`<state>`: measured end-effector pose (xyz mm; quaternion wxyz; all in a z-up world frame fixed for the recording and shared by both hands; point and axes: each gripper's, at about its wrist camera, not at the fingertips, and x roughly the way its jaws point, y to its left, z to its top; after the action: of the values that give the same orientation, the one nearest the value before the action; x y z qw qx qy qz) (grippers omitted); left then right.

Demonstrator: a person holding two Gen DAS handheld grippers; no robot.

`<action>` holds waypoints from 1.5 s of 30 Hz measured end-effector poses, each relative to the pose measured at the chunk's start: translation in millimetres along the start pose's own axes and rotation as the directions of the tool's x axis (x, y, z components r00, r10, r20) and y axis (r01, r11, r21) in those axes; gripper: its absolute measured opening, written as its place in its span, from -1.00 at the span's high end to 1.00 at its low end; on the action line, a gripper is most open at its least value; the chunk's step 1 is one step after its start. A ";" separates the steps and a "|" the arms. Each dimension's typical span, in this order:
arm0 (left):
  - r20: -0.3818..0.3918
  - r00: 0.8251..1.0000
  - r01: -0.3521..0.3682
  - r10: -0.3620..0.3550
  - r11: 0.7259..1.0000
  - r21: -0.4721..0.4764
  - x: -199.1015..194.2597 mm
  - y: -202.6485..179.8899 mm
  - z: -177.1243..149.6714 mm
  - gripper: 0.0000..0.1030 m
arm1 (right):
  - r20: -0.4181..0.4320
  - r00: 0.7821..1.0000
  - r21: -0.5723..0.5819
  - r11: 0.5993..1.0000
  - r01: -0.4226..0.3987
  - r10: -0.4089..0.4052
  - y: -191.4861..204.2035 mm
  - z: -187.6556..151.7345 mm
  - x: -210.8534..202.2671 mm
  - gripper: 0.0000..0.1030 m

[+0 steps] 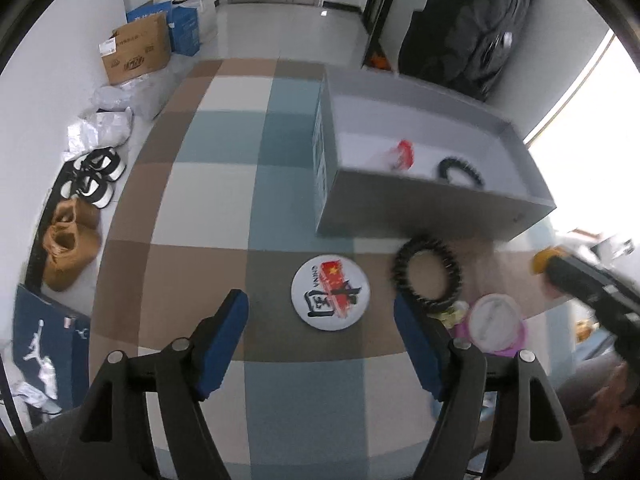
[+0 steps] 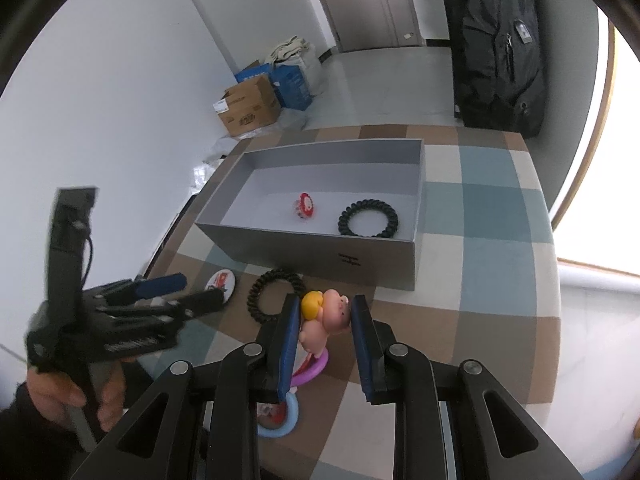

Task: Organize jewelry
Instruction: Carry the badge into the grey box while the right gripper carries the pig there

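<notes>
A grey open box (image 2: pixel 304 246) (image 1: pixel 432 210) stands on the checked table and holds a black spiral hair tie (image 2: pixel 368 218) (image 1: pixel 460 172) and a small red item (image 2: pixel 303 206) (image 1: pixel 402 154). In front of the box lie a second black spiral tie (image 1: pixel 427 274) (image 2: pixel 274 290) and a round white badge (image 1: pixel 331 293) (image 2: pixel 221 281). My left gripper (image 1: pixel 320 322) is open and empty, just short of the badge. My right gripper (image 2: pixel 325 316) is shut on a pink pig figure (image 2: pixel 326 318) with a yellow part, held low over the table.
A purple ring (image 2: pixel 314 366) and a blue ring (image 2: pixel 280 416) lie under my right gripper. A white and purple round item (image 1: pixel 496 326) sits right of the loose tie. Shoes (image 1: pixel 94 178) and cardboard boxes (image 1: pixel 136 50) are on the floor to the left. A black backpack (image 2: pixel 500 44) stands behind the table.
</notes>
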<state>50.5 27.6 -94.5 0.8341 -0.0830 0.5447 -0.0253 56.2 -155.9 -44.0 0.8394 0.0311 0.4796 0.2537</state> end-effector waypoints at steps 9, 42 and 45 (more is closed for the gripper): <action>0.055 0.996 -0.083 0.076 0.985 0.150 -1.6 -23.5 -4.8 0.27 | 0.013 1.000 0.007 1.000 -0.005 0.005 -1.0 1.5 -4.6 0.52; 0.205 0.948 0.237 -0.242 0.970 0.048 -50.3 -27.6 72.5 0.28 | 0.142 0.986 0.107 0.989 -0.101 0.086 -14.1 64.0 -6.2 0.52; 0.182 0.955 0.231 -0.234 0.972 0.037 -41.5 -26.7 73.9 0.28 | 0.132 0.987 0.132 0.985 -0.111 0.094 -18.9 68.9 2.5 0.52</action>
<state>102.4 15.0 -23.5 0.8730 -0.1422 0.4510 -0.1195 121.3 -158.0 -14.5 0.8494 0.1299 0.4403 0.2602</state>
